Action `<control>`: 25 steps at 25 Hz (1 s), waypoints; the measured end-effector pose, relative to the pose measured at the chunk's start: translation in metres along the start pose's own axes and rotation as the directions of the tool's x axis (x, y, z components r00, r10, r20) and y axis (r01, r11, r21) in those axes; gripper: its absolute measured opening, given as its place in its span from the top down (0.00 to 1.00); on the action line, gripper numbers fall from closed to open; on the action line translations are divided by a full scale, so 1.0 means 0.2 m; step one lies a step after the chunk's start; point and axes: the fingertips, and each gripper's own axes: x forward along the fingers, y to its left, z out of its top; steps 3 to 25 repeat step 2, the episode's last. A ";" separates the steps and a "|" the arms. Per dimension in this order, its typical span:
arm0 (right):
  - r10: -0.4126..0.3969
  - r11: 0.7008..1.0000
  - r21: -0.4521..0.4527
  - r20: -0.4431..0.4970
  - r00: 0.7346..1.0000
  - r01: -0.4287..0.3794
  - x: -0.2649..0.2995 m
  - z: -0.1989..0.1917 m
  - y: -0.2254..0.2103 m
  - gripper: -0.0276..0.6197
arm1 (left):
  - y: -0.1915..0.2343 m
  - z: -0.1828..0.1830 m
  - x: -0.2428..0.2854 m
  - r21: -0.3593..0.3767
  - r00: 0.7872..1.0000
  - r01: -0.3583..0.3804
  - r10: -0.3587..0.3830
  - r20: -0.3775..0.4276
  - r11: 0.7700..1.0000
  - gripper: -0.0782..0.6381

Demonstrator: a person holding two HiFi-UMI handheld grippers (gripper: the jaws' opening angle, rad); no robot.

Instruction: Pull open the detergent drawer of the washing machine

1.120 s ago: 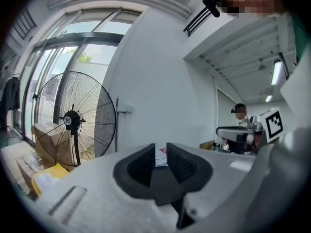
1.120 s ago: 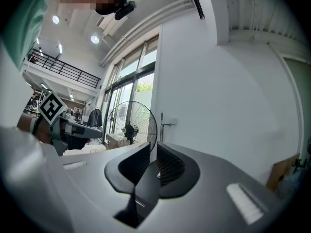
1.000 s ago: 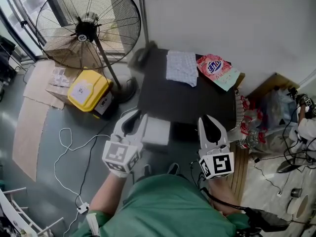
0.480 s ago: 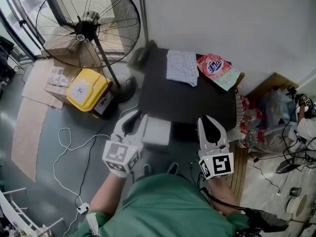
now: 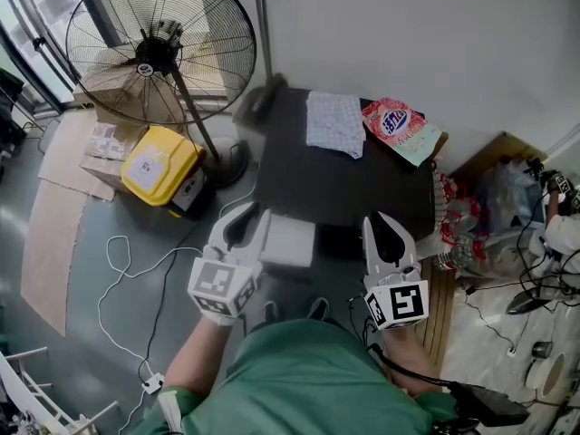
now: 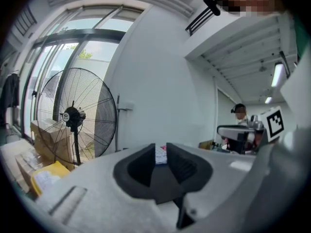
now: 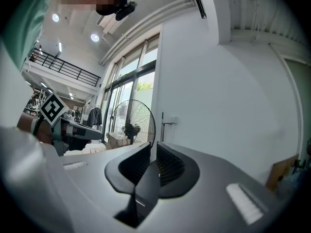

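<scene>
Left claw (image 5: 248, 216): jaws a narrow slit apart, nothing between them. Right claw (image 5: 381, 217): same, empty. Both are held off the front of the washing machine (image 5: 344, 188), left claw at its left corner, right claw nearer its right. A white detergent drawer (image 5: 288, 240) juts from the machine's front left and looks already out. Judged: rigid plastic, light, may bind on its runners. Grip the front lip and pull straight.

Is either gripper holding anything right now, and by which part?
Nothing is held. The left gripper and the right gripper each show a narrow empty gap between their jaws; the white drawer beside the left one is not gripped.
</scene>
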 end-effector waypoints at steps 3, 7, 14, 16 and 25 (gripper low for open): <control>-0.003 1.000 0.002 -0.002 1.000 0.003 0.01 0.00 0.00 0.90 | 0.01 0.00 0.01 0.000 1.000 -0.002 0.002 -0.002 1.000 0.80; -0.003 1.000 0.002 -0.002 1.000 0.003 0.01 0.00 0.00 0.90 | 0.01 0.00 0.01 0.000 1.000 -0.002 0.002 -0.002 1.000 0.80; -0.003 1.000 0.002 -0.002 1.000 0.003 0.01 0.00 0.00 0.90 | 0.01 0.00 0.01 0.000 1.000 -0.002 0.002 -0.002 1.000 0.80; -0.003 1.000 0.002 -0.002 1.000 0.003 0.01 0.00 0.00 0.90 | 0.01 0.00 0.01 0.000 1.000 -0.002 0.002 -0.002 1.000 0.80; -0.003 1.000 0.002 -0.002 1.000 0.003 0.01 0.00 0.00 0.90 | 0.01 0.00 0.01 0.000 1.000 -0.002 0.002 -0.002 1.000 0.80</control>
